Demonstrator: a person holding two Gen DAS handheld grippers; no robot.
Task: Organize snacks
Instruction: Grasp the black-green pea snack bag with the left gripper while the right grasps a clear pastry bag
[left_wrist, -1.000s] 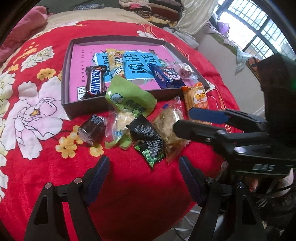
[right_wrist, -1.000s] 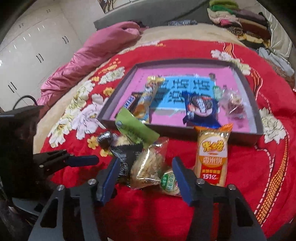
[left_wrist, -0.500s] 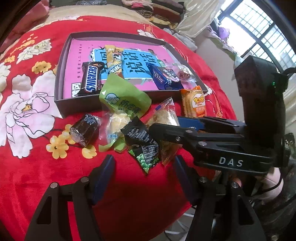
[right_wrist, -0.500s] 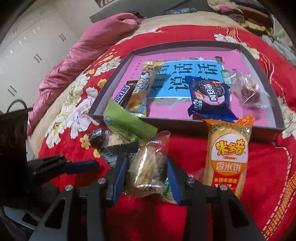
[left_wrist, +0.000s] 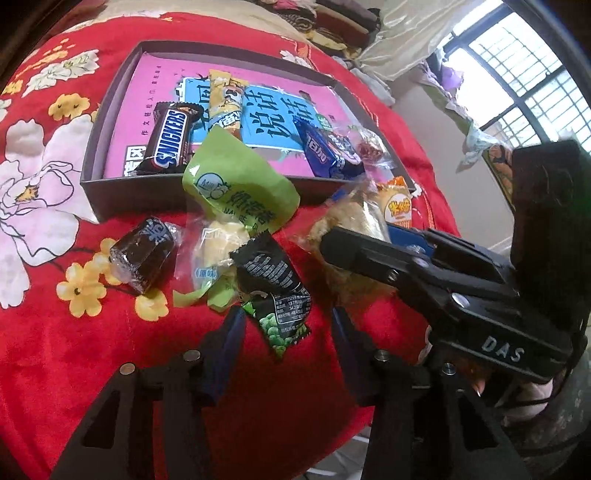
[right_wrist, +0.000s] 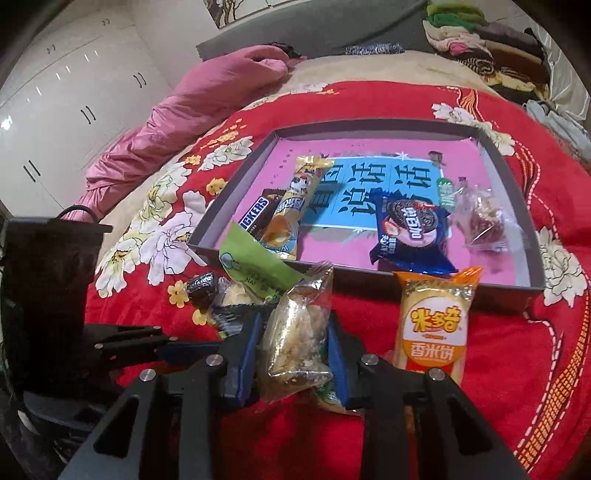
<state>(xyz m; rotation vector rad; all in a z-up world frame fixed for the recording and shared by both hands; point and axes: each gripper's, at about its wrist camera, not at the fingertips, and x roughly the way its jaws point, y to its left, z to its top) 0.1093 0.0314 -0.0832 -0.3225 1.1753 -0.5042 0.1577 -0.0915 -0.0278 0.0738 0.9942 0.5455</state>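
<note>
The right tool (right_wrist: 291, 350) was seen pressed together on a clear snack packet (right_wrist: 295, 332) holding pale, crumbly pieces — both blue pads (right_wrist: 246, 350) were pushed flat against the packet's sides. The packet was pinched above the red floral bedspread (right_wrist: 517, 350), near the front edge of the bed and just in front of the dark tray (right_wrist: 532, 284).

The left tool (left_wrist: 284, 328) was found partly spread, its jaws closing. The lower end of a black-and-green pea packet (left_wrist: 275, 291) was framed between the fingers, but no pad could be seen pressing on it. That packet was laid on the bedspread beside a green milk-candy bag (left_wrist: 236, 192) and a small dark wrapped sweet (left_wrist: 144, 254), all clustered before the tray's front wall.

An orange rice-cracker packet (right_wrist: 434, 328) was laid just to the right of the held packet, its top close to the tray wall.

Inside the tray, on a pink and blue printed sheet, a Snickers bar (left_wrist: 170, 140) and a yellow wafer stick (right_wrist: 291, 206) were placed towards the left — a blue Oreo packet (right_wrist: 410, 229) and a clear bag of reddish sweets (right_wrist: 480, 218) towards the right.
</note>
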